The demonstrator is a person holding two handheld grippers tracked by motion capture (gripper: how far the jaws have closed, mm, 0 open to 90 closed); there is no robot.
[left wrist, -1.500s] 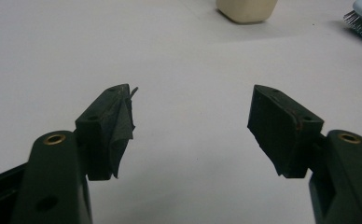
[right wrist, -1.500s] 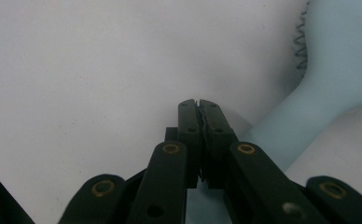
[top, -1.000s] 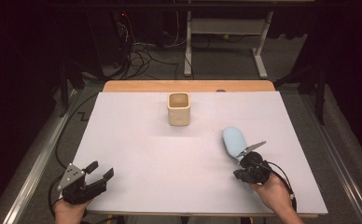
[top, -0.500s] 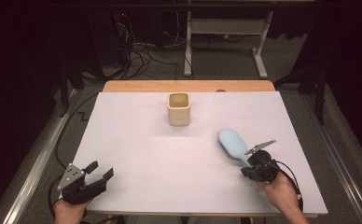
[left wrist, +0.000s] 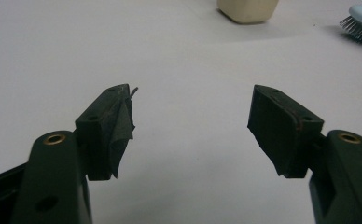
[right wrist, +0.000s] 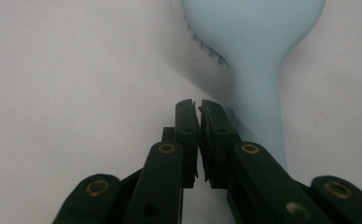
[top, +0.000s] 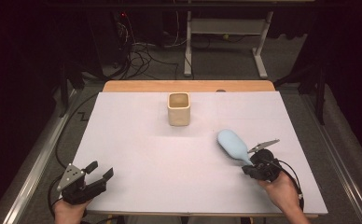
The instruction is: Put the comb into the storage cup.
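Tabletop covered in white, seen from above, with a person's two hands coming in from its near edge, each holding a black two-jaw gripper. Near the right edge, a pale blue plastic hairbrush with an oval head lies bristles down, its handle pointing toward the near right corner. The right gripper sits at the end of that handle. In the right gripper view its jaws are almost together with only a thin slit between them; they have just parted slightly, nothing is between them, and the hairbrush handle lies just beside them on the white surface. The left gripper rests at the near left corner, jaws standing apart and empty. A cream square cup stands upright near the middle of the far edge, well apart from both grippers.
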